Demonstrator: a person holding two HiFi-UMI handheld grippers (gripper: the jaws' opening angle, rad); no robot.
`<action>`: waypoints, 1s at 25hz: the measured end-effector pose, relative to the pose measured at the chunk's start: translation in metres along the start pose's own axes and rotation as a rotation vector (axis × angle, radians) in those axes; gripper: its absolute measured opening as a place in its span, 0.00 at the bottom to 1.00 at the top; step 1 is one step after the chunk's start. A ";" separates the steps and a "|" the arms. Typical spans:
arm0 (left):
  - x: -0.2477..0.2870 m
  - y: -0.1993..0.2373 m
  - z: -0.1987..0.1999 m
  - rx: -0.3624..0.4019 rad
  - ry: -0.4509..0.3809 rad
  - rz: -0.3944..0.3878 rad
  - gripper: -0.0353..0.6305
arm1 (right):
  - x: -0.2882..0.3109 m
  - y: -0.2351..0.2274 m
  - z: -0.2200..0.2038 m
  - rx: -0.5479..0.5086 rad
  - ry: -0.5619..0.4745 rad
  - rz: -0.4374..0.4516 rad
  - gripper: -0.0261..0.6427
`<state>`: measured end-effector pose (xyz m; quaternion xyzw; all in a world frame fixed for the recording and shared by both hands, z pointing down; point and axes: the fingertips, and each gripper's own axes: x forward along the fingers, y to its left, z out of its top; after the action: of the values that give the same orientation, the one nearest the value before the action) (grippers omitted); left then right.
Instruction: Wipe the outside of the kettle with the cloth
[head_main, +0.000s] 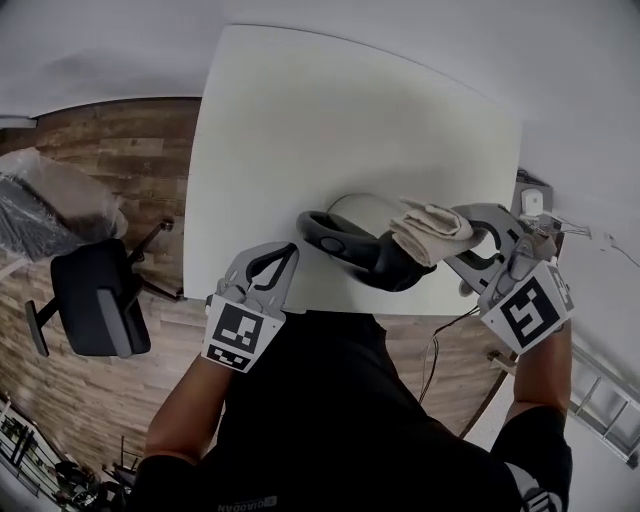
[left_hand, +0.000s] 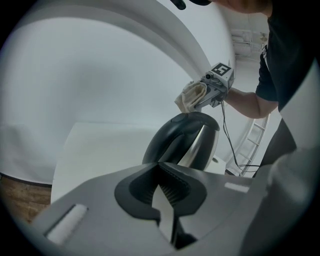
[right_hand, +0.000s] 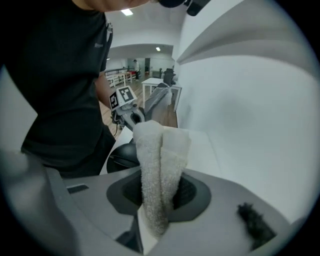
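The kettle (head_main: 352, 243), steel-bodied with a black lid and handle, stands near the front edge of the white table (head_main: 350, 110). The folded beige cloth (head_main: 432, 230) is clamped in my right gripper (head_main: 452, 243) and rests over the kettle's right side, at the top. In the right gripper view the cloth (right_hand: 160, 160) stands up between the jaws, with the kettle (right_hand: 121, 157) just beyond. My left gripper (head_main: 289, 251) hovers just left of the kettle, shut on nothing. In the left gripper view the kettle (left_hand: 187, 140) is a little ahead of the closed jaws, untouched.
A black office chair (head_main: 95, 295) and a plastic-wrapped bundle (head_main: 50, 205) stand on the wooden floor to the left. A cable (head_main: 440, 340) hangs off the table's front right corner. A white frame (head_main: 600, 400) leans at the far right.
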<state>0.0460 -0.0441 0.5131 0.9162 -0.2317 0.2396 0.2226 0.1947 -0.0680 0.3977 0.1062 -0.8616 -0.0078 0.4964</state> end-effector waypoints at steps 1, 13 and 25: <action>-0.002 0.002 0.002 -0.001 -0.012 0.001 0.06 | 0.005 0.000 0.001 -0.051 0.041 0.028 0.19; -0.017 0.000 0.007 0.018 -0.078 -0.023 0.06 | 0.083 -0.011 0.009 -0.313 0.203 0.372 0.18; -0.021 0.004 -0.016 0.004 -0.035 -0.020 0.06 | 0.176 0.001 -0.013 -0.389 0.279 0.593 0.18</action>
<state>0.0226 -0.0324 0.5154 0.9229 -0.2258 0.2216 0.2194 0.1200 -0.0999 0.5548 -0.2440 -0.7615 -0.0129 0.6003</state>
